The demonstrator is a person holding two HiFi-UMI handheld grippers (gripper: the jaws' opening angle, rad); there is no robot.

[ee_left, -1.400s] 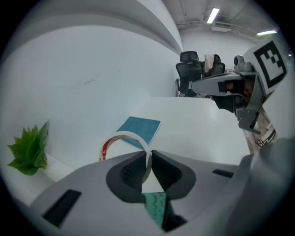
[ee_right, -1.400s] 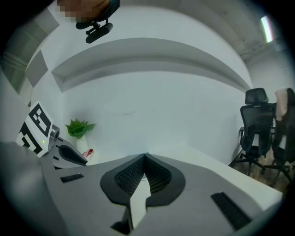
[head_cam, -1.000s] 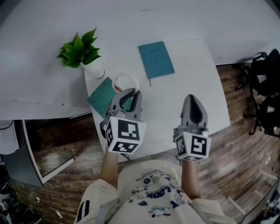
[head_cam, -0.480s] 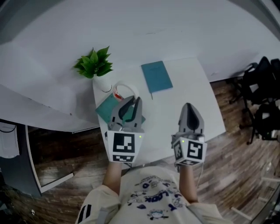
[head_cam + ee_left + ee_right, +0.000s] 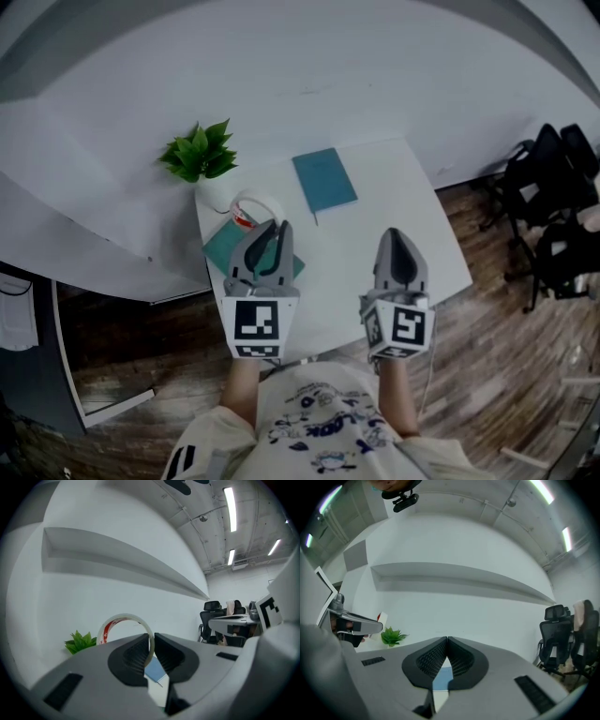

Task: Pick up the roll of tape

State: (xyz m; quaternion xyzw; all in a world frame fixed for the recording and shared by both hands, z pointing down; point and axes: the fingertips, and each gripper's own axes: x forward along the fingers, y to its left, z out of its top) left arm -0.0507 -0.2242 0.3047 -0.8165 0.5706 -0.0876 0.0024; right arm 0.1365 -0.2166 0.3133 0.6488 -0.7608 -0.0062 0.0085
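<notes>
Tape: the roll of tape [image 5: 124,617] is in the left gripper [image 5: 151,637]. It looks lifted off the white table [image 5: 394,187].
Left gripper: its jaws are almost closed and pinch the thin wall of the ring.
Which way: the rest of the ring sticks out ahead and to the left of the jaws, standing on its edge.
Right gripper: the right gripper [image 5: 446,641] is closed tight and holds nothing. It is well apart from the tape.
Nearer hand: the left one.
Watch out: I think the ring could tip, since only one side is held.
</notes>
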